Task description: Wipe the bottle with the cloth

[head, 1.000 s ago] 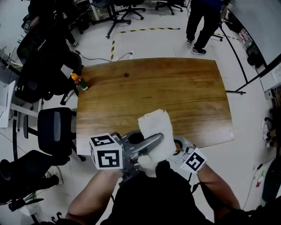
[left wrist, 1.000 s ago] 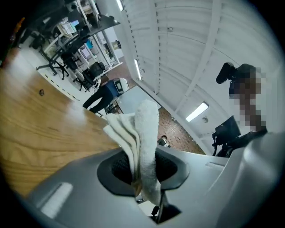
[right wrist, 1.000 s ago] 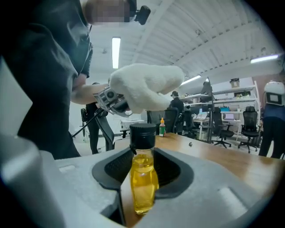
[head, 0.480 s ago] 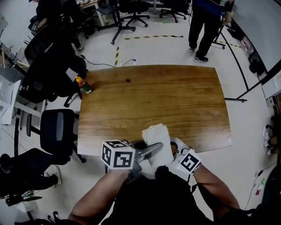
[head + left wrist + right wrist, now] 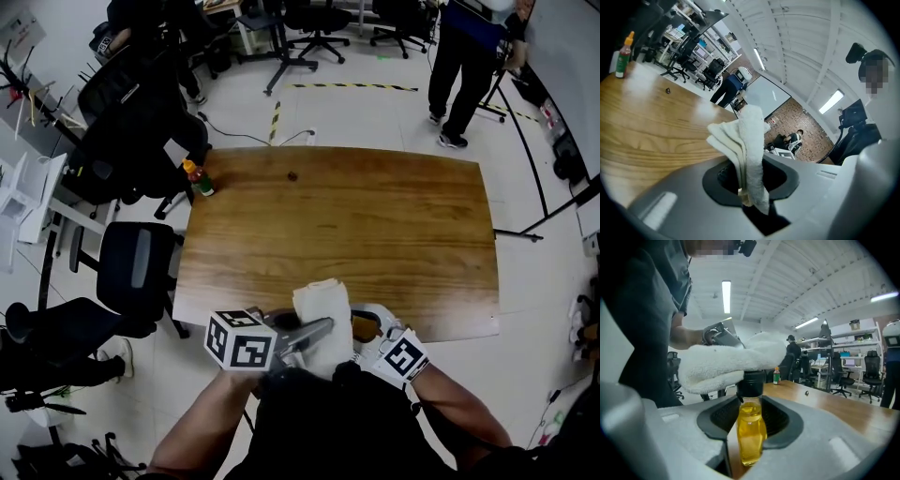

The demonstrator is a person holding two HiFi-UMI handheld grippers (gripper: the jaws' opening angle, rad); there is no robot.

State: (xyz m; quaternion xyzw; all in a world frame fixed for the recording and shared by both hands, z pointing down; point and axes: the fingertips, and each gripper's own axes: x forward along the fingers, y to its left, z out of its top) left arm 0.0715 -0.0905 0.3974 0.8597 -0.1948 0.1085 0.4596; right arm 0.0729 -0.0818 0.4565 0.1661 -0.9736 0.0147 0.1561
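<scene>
While the right gripper (image 5: 751, 417) clamps the bottle (image 5: 751, 439) at the table's (image 5: 375, 225) near edge, the cloth (image 5: 723, 365) pinched in the left gripper (image 5: 751, 183) rests on its cap (only there), so I'd say wiping's barely started.

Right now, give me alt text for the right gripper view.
The right hand-held gripper clamps a small bottle of yellow liquid upright between its jaws, and a folded white cloth lies over the bottle's black cap. Behind them stretches a wooden table.
</scene>
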